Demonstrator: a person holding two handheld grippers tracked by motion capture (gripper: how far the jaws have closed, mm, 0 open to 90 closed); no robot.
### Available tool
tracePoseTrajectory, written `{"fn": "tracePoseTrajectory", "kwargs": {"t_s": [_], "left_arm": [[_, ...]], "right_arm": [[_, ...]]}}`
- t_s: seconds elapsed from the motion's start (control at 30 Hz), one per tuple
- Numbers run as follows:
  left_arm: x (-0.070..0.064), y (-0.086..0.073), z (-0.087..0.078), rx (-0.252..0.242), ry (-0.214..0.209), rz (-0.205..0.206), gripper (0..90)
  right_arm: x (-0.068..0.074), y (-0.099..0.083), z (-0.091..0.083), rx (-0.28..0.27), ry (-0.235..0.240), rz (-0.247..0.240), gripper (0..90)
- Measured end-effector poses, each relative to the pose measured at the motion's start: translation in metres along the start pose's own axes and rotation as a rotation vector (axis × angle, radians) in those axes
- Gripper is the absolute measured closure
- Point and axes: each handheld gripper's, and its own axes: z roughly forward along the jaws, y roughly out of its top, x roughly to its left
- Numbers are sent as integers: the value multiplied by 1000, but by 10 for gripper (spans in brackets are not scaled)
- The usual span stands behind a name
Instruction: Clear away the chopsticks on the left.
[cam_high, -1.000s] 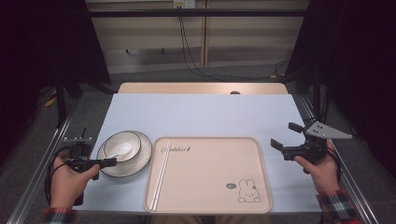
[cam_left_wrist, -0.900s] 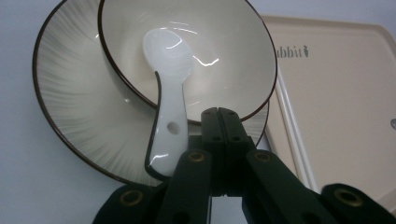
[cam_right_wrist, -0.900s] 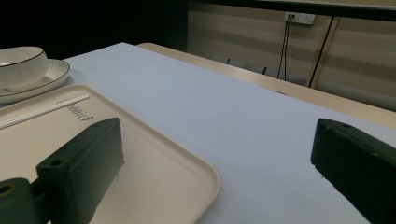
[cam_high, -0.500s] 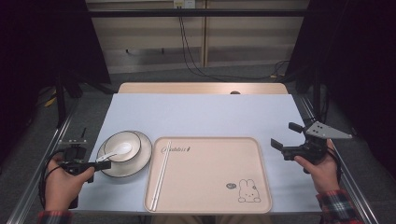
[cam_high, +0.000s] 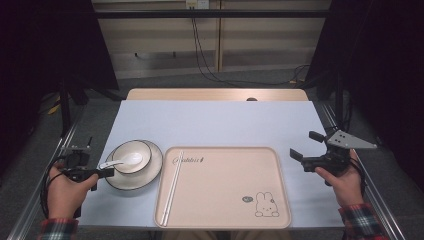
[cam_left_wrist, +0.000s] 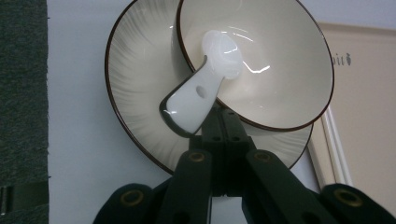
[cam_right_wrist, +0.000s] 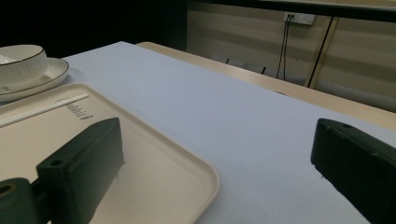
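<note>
Dark curtains and a striped wall stand behind the pale blue table (cam_high: 215, 122), where a beige tray (cam_high: 225, 220) lies near the front edge with chopsticks (cam_high: 173, 185) along its left side. Just left of the tray, a bowl (cam_high: 140, 150) sits on a plate (cam_high: 152, 170), and a white spoon (cam_high: 120, 161) rests with its scoop in the bowl and its handle out over the rim toward the left gripper (cam_high: 102, 173).

In the left gripper view the spoon (cam_left_wrist: 205, 88) looks glossy and hard, probably ceramic: light, stiff, slippery and likely to chip if dropped. Its handle end lies right at the tips of the two jaws, which are pressed together; whether they pinch the handle or merely sit under it, I cannot tell. The flat handle, near its small hole, seems the safest place to grip.

At the table's left edge, the left hand (cam_high: 65, 192) holds its gripper low and level, pointing right. At the right edge, the right hand (cam_high: 342, 182) holds the right gripper (cam_high: 306, 150) with jaws wide apart and empty, aimed left across the tray.
</note>
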Motion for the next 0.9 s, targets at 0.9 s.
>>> {"fn": "tracePoseTrajectory", "kwargs": {"t_s": [0.9], "left_arm": [[16, 28, 9, -106, 69, -51, 900]], "right_arm": [[-1, 0, 2, 0, 3, 8, 18]]}}
